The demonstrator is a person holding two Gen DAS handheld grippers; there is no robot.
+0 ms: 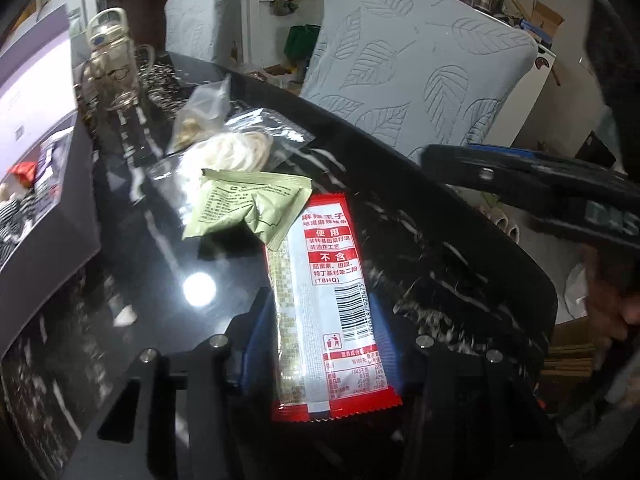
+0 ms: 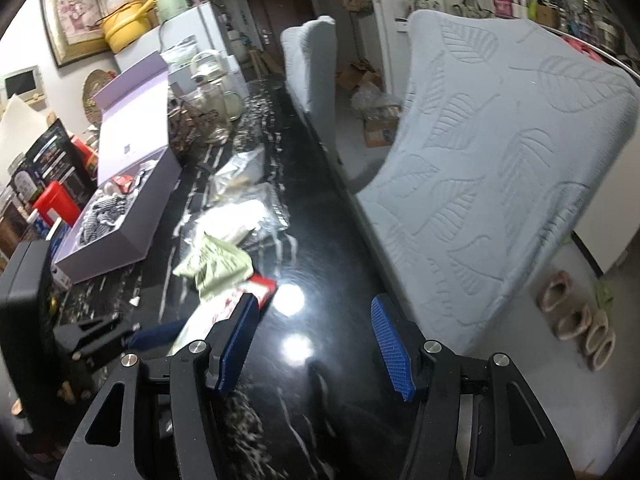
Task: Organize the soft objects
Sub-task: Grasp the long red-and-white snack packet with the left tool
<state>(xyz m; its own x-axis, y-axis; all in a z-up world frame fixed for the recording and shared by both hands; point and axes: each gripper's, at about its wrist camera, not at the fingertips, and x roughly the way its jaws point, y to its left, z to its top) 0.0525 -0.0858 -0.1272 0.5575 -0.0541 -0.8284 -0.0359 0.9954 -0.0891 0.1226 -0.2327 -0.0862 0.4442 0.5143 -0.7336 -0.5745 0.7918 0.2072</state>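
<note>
A red and white snack packet (image 1: 324,304) lies on the black marble table (image 1: 440,248), its near half between the blue pads of my left gripper (image 1: 316,344), which closes on it. A crumpled green sachet (image 1: 248,210) overlaps its far end. Behind lie a clear bag of white rings (image 1: 236,148) and another clear bag (image 1: 200,116). My right gripper (image 2: 314,348) is open and empty above bare table, right of the packet (image 2: 236,304) and green sachet (image 2: 218,266). It also shows at the right in the left wrist view (image 1: 532,184).
An open purple box (image 2: 132,184) holding striped cloth and small items stands at the table's left. A glass teapot (image 1: 112,72) stands at the back. Two chairs with pale leaf-pattern covers (image 2: 500,168) line the table's right edge. Slippers (image 2: 576,320) lie on the floor.
</note>
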